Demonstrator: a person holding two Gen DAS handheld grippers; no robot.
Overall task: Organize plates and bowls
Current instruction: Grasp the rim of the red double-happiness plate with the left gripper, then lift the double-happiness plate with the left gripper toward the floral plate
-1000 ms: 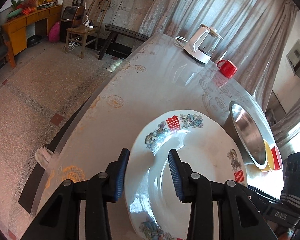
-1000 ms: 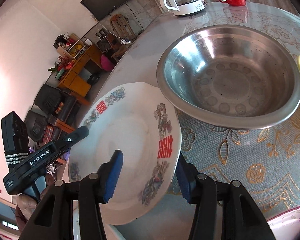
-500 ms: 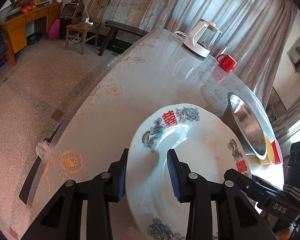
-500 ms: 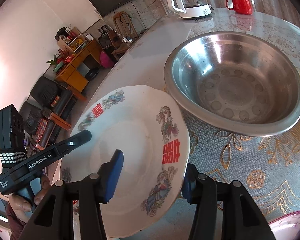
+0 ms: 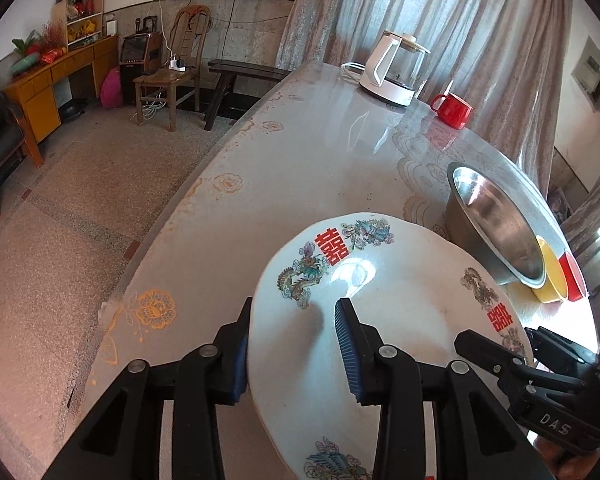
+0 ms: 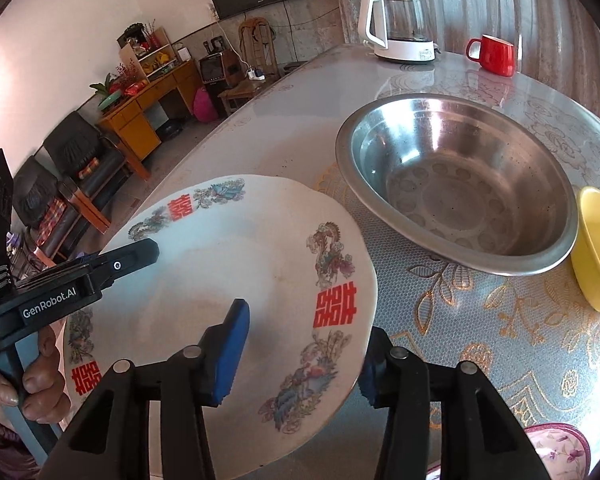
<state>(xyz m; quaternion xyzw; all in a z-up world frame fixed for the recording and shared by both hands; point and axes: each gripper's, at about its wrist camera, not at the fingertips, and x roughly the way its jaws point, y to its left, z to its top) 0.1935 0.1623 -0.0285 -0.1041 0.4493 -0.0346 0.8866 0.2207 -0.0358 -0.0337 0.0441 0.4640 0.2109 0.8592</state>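
The tabletop (image 6: pixel 480 340), covered with a glossy patterned cloth, carries everything, and its near part is left free, probably as the working place for sorting. On it stands the big steel bowl (image 6: pixel 456 184), with a yellow bowl (image 6: pixel 598 252) just beside it on the right; I think the bowls are gathered there as one group. In front of the steel bowl is the white plate (image 6: pixel 236 272) with red characters and dragon drawings, tilted and seemingly lifted above the cloth, its far edge near the steel rim. It is held from two sides because it is wide and slippery. The left gripper (image 5: pixel 296 344) has its fingers pinching the plate's left rim, one below and one on the upper face. The right gripper (image 6: pixel 304 356) straddles the opposite rim and its fingers are closing on it, though a gap remains on the upper side. The kettle (image 6: pixel 398 24) and red mug (image 6: pixel 494 54) stand well apart at the far edge, out of the way.
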